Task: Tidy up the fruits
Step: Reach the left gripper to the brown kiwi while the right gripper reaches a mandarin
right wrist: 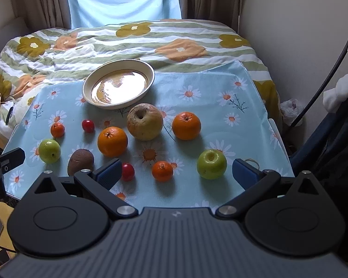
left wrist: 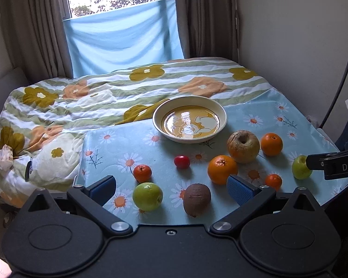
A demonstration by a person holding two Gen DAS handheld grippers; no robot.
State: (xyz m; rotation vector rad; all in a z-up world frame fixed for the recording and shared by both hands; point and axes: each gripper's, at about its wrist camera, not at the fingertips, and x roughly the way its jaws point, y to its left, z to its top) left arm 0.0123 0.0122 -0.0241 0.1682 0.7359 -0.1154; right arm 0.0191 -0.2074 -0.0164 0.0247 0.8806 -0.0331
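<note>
On the daisy-print surface, pushed against a bed with a flowered quilt, fruit lies scattered in front of a bowl. Bowl sits at the far edge, nothing in it, glossy yellow picture inside.

Just before the bowl: a large blemished yellow apple, stem hollow up. An orange to its right, apart from it; a bigger orange at its near left, close by. Left side: small tangerine, cherry tomato, green apple, brown kiwi. Nearer front: second cherry tomato, second tangerine, second green apple.

Left hand-held gripper: blue-padded fingers spread wide, nothing between them gripped; the left green apple and kiwi lie in the gap on the surface.

Right hand-held gripper: fingers likewise spread wide, holding nothing. The tomato sits just beside its left pad, the tangerine and right green apple lie between the pads on the surface. Seen from the left wrist camera, one dark finger of it reaches in from the right beside that green apple; contact cannot be told.
</note>
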